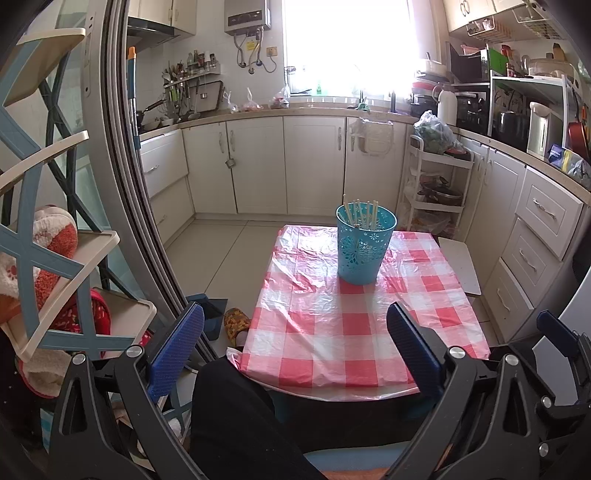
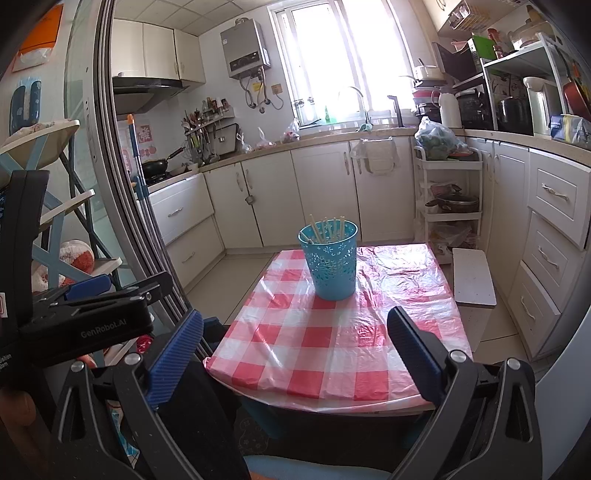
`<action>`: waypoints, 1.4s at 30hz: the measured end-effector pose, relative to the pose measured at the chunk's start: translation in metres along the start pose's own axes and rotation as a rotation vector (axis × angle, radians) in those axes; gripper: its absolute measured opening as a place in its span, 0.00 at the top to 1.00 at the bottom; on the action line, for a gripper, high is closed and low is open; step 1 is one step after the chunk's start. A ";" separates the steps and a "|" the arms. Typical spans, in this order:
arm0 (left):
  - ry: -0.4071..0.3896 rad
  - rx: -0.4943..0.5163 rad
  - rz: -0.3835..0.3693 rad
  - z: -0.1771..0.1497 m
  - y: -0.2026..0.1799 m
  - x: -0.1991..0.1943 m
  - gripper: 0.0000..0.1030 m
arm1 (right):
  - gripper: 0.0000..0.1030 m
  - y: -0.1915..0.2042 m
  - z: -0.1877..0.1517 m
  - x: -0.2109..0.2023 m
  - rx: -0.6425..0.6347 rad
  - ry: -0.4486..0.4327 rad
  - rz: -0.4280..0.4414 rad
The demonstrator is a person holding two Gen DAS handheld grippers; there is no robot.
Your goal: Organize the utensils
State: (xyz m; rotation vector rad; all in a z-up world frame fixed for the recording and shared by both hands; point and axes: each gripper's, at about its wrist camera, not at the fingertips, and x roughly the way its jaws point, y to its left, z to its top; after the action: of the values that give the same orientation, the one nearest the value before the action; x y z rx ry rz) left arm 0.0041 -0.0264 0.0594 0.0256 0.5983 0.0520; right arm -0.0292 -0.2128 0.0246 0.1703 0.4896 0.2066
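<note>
A home kitchen: white cabinets (image 1: 258, 162), a wall water heater (image 1: 246, 15) and a sink tap (image 2: 360, 99) stand beyond the fingertips.

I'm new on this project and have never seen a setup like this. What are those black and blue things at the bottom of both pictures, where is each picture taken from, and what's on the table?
There is no robot arm here. A person holds a pair of hand-held tongs in each hand, and each carries a wide-angle camera looking forward along its two blue-padded fingers. One picture comes from the left tongs, the other from the right tongs. Both stand wide open and hold nothing.

Ahead is a small table under a red-and-white checked plastic cloth. On it stands one thing: a turquoise perforated plastic basket, upright, with a bundle of pale wooden chopsticks standing inside. No loose utensils show on the cloth. Behind it is a kitchen with cream cabinets.
</note>
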 end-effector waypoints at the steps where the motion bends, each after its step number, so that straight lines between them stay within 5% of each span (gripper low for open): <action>1: 0.000 0.000 0.000 0.000 0.000 0.000 0.07 | 0.07 0.000 0.000 0.000 0.000 0.000 0.000; 21: 0.060 0.000 -0.006 0.000 -0.008 0.033 0.07 | 0.07 -0.014 -0.002 0.028 -0.013 0.060 -0.011; 33: 0.259 -0.008 0.058 -0.003 -0.007 0.170 0.07 | 0.07 -0.100 -0.012 0.219 -0.035 0.294 -0.194; 42: 0.315 0.012 0.064 -0.001 -0.015 0.230 0.07 | 0.07 -0.144 -0.025 0.299 -0.011 0.390 -0.262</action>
State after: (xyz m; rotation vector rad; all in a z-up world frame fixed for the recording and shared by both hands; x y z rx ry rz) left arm 0.1940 -0.0286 -0.0716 0.0485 0.9125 0.1163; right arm 0.2391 -0.2782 -0.1615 0.0530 0.8916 -0.0170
